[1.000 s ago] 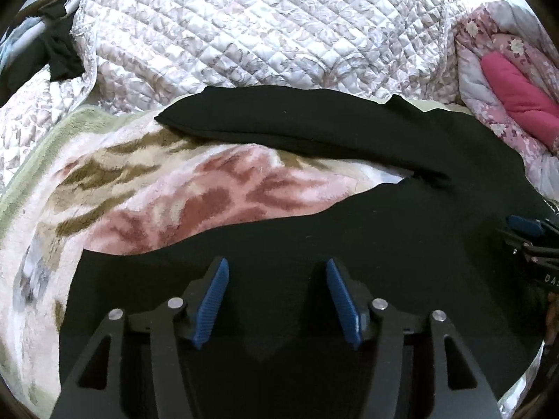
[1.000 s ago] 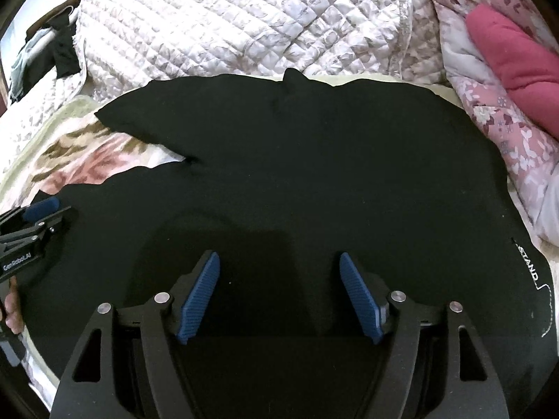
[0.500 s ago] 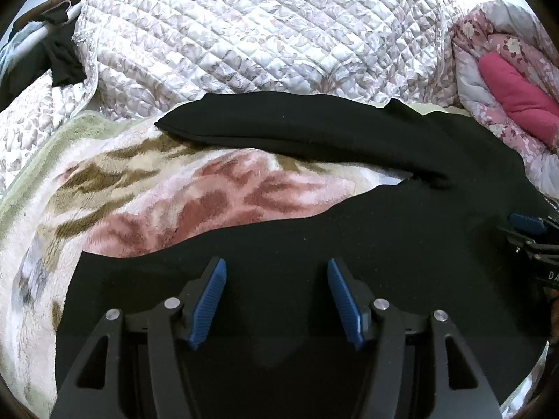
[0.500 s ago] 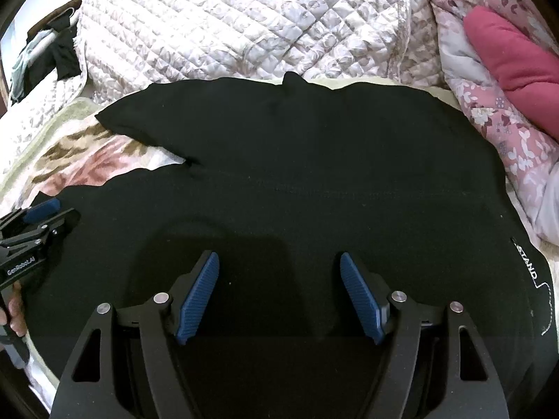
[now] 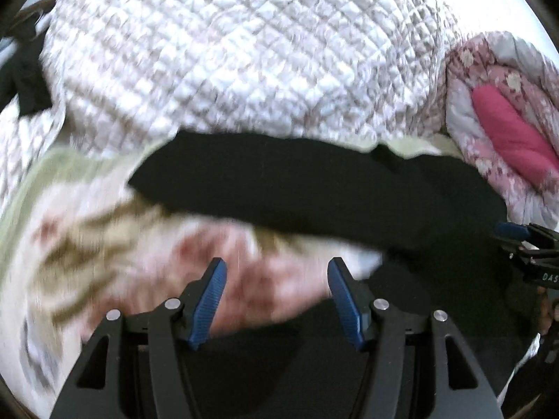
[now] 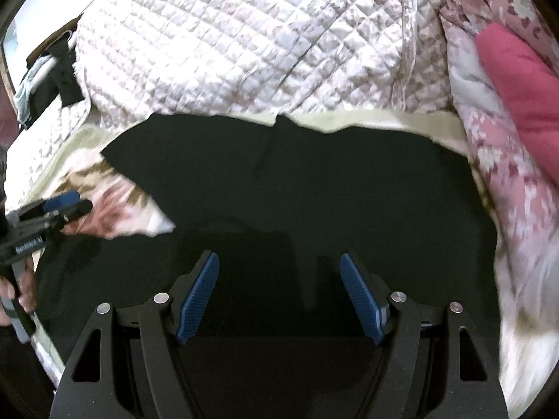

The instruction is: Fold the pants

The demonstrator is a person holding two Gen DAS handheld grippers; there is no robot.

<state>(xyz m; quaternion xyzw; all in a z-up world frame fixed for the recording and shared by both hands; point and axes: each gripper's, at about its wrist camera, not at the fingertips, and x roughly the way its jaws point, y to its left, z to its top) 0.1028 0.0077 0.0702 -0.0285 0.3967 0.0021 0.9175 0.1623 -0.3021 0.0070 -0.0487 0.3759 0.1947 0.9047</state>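
Black pants (image 6: 314, 192) lie spread flat on a patterned blanket (image 5: 104, 237), the two legs reaching left with a gap of blanket between them. In the left wrist view the far leg (image 5: 279, 181) crosses the middle and the near leg lies under the fingers. My left gripper (image 5: 276, 293) is open and empty above the near leg's edge; it also shows in the right wrist view (image 6: 66, 206). My right gripper (image 6: 279, 293) is open and empty above the seat of the pants; it also shows in the left wrist view (image 5: 524, 241).
A white quilted cover (image 6: 262, 42) is heaped behind the pants. A pink floral quilt (image 6: 506, 174) with a magenta lining (image 5: 506, 132) lies at the right. Dark clothes (image 6: 59, 70) hang at the far left. The left wrist view is motion-blurred.
Both grippers have moved forward over the pants and risen. In the left wrist view the blanket now sits between the fingers instead of black cloth. Both stay open.
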